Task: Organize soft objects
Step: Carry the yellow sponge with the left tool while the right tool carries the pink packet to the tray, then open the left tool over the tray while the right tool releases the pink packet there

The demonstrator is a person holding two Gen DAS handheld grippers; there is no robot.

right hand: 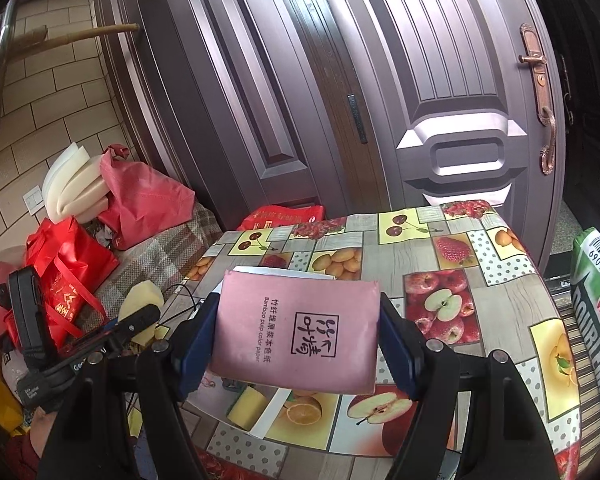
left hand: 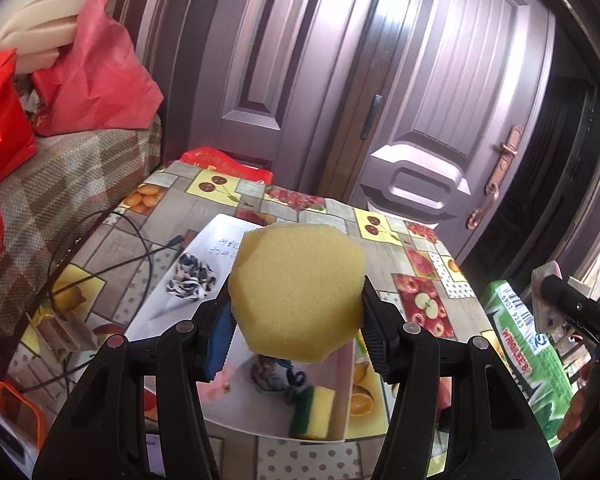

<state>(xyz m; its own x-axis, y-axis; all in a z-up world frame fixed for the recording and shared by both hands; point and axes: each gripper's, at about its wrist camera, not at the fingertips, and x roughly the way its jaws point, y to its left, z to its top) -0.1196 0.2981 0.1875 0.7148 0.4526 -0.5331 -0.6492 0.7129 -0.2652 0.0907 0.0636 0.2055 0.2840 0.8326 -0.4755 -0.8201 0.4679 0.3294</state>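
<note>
Yellow sponge (left hand: 298, 294), pink tissue pack (right hand: 296, 342), fruit-patterned tablecloth (right hand: 452, 248)

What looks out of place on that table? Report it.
A black cable trails loosely across the fruit-print tablecloth beside the white tray, unrelated to the soft things. A black-and-white scrunchie lies on the tray's far end, apart from the green-and-yellow scouring sponge. Nothing looks spilled or damaged.

scrunchie (left hand: 191, 282) in tray (left hand: 342, 396) w/ scourer (left hand: 314, 412)

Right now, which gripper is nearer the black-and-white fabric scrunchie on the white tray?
Left. The left gripper, holding the yellow sponge, hovers beside the scrunchie; the right gripper is farther right.
</note>
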